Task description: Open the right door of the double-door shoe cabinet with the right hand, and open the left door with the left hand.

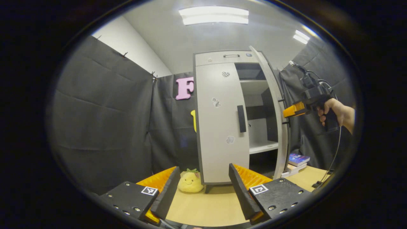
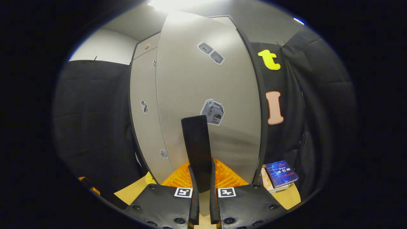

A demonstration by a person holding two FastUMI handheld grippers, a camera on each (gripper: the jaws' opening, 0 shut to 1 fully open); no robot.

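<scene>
In the left gripper view the grey shoe cabinet [image 1: 219, 57] stands ahead on the table. Its left door [image 1: 219, 127] is closed, with a black handle [image 1: 241, 118] at its inner edge. The right door [image 1: 277, 111] is swung out and seen edge-on, baring the shelves [image 1: 262, 146]. My left gripper [image 1: 203, 187] is open, low and well short of the cabinet. A hand [image 1: 334, 111] holds my right gripper [image 1: 288, 112] at the right door's outer face. In the right gripper view my right gripper [image 2: 201, 178] is shut on the right door's black handle [image 2: 197, 143]; the door [image 2: 206, 79] is close ahead.
A yellow plush toy [image 1: 190, 182] sits on the wooden table [image 1: 206, 206] by the cabinet's left foot. A stack of books [image 1: 297, 160] lies right of the cabinet, also seen as books [image 2: 279, 173] beside the open door. Black cloth walls close in both sides.
</scene>
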